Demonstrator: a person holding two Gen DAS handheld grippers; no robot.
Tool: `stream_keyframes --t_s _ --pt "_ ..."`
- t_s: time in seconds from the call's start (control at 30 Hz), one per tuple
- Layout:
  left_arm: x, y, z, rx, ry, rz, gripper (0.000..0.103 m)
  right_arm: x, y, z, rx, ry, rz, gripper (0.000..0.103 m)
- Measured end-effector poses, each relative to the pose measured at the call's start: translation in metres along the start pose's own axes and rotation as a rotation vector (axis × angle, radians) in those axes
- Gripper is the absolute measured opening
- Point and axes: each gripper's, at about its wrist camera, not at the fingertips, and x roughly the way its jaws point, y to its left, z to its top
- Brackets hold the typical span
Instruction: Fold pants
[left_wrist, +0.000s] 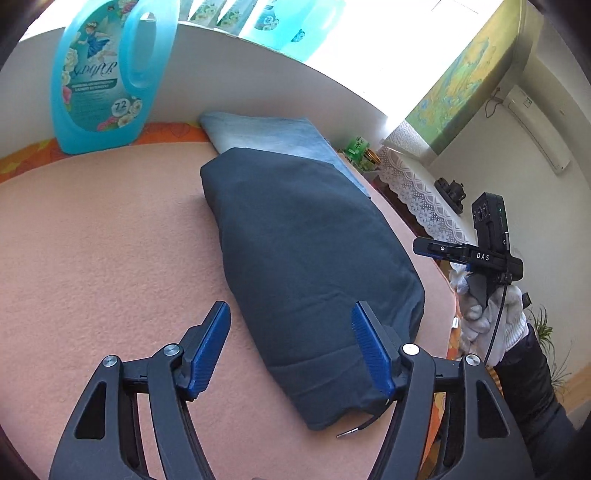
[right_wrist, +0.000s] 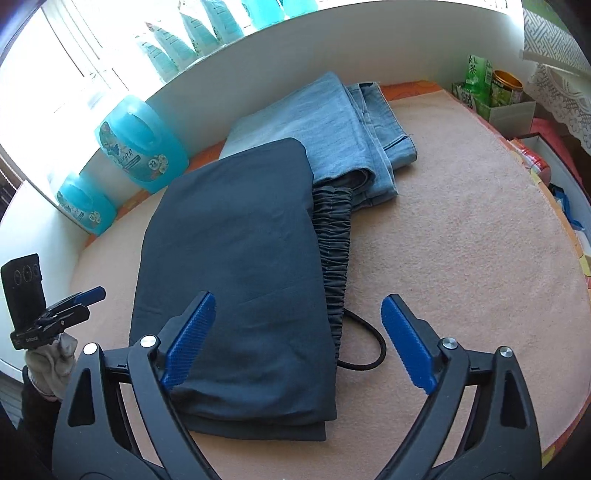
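Your dark navy cotton pants (right_wrist: 236, 266) lie folded into a thick rectangle on the pink-covered tabletop (right_wrist: 461, 240), their far end overlapping the folded light-blue jeans (right_wrist: 332, 125), which looks like stacking finished pieces. Both your left tongs (left_wrist: 291, 347) and right tongs (right_wrist: 299, 347) stand wide over the pants' near end, gripping nothing

Bright window (right_wrist: 74, 55) behind white wall (left_wrist: 258, 81); air conditioner (left_wrist: 535, 125) mounted high.

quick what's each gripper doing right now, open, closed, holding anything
Left gripper: open, holding nothing, above the dark pants.
Right gripper: open, holding nothing.
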Motion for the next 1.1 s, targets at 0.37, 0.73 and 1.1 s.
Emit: stream_keyframes --t_s 0.37,0.73,1.1 --pt "0.057 0.025 0.023 -0.057 0.069 -0.023 0.068 0.065 -0.023 0.02 -0.077 0.047 0.137 0.094" --pt "0.073 0.026 0.025 -0.05 0.05 -0.095 0.069 0.08 -0.008 0.027 -0.139 0.043 0.291 0.076" --pt "0.073 0.003 0.028 -0.006 0.008 -0.059 0.023 0.046 0.014 0.018 -0.128 -0.048 0.198 0.023"
